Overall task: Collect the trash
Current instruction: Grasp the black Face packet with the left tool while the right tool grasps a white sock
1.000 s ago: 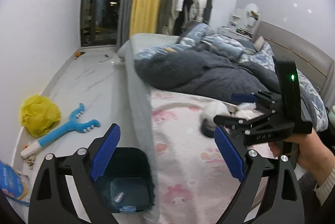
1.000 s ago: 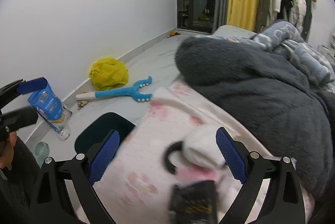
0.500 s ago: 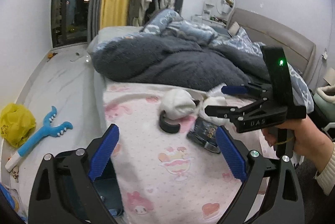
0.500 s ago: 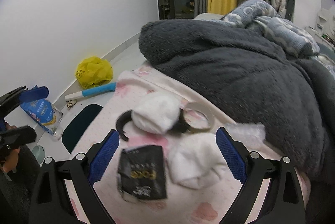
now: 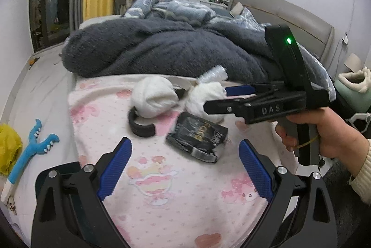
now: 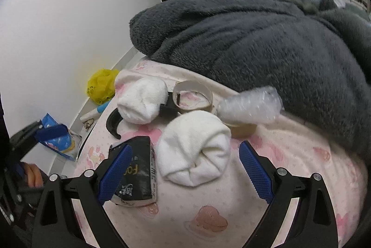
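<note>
A cluster of items lies on the pink sheet [image 5: 162, 190]. A black foil wrapper [image 5: 197, 135] [image 6: 136, 169] lies nearest. Two rolled white socks [image 5: 154, 97] [image 6: 194, 155] lie by it, the second sock [image 6: 142, 103] further left. A black ring piece [image 5: 140, 125], a cardboard tape core [image 6: 193, 95] and a clear bubble-wrap piece [image 6: 249, 106] lie around them. My left gripper [image 5: 185, 166] is open, just short of the wrapper. My right gripper [image 6: 185, 166] is open, its jaws either side of the near sock, and it shows in the left wrist view [image 5: 220, 99].
A dark grey fleece blanket [image 5: 162, 50] and blue bedding cover the bed behind the items. On the floor at left lie a yellow bag [image 5: 9, 148], a blue toy [image 5: 34, 150] and a blue packet [image 6: 58, 139].
Both grippers have swung from the floor and dark bin toward the bed and moved closer to the items. The right gripper has come down around the near sock. Both stayed open.
</note>
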Demonstrator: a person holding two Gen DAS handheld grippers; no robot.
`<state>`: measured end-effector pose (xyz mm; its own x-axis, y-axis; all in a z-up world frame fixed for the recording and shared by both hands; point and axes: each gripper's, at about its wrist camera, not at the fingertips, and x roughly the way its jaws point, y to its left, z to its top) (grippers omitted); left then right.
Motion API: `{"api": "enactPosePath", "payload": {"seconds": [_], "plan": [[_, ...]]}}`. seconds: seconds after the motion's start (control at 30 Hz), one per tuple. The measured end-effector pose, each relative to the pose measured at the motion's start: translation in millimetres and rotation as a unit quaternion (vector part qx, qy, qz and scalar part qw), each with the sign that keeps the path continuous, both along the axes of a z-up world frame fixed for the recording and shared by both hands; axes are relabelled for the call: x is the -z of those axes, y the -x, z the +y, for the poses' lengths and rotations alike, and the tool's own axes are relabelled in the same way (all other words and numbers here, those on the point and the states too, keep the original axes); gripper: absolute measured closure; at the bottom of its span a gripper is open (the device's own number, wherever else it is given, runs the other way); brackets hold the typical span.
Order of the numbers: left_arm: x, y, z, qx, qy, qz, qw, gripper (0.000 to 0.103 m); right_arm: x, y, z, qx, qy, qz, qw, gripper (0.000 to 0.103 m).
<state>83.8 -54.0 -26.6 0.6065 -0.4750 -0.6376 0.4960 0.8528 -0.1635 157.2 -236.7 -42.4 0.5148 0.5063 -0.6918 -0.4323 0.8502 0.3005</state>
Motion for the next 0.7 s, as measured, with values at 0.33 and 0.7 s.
{"api": "enactPosePath", "payload": {"seconds": [0.33,0.7], "plan": [[21,-8,-25,0.028,-0.026,0.017,0.9991,0.008,9,-9,1,0.003,-0.022,0.011,1.000,0.033],[37,-23,-34,0.021,-0.038,0.034,0.9985,0.008,9,-13,-7,0.012,-0.026,0.014,0.999,0.065]]}}
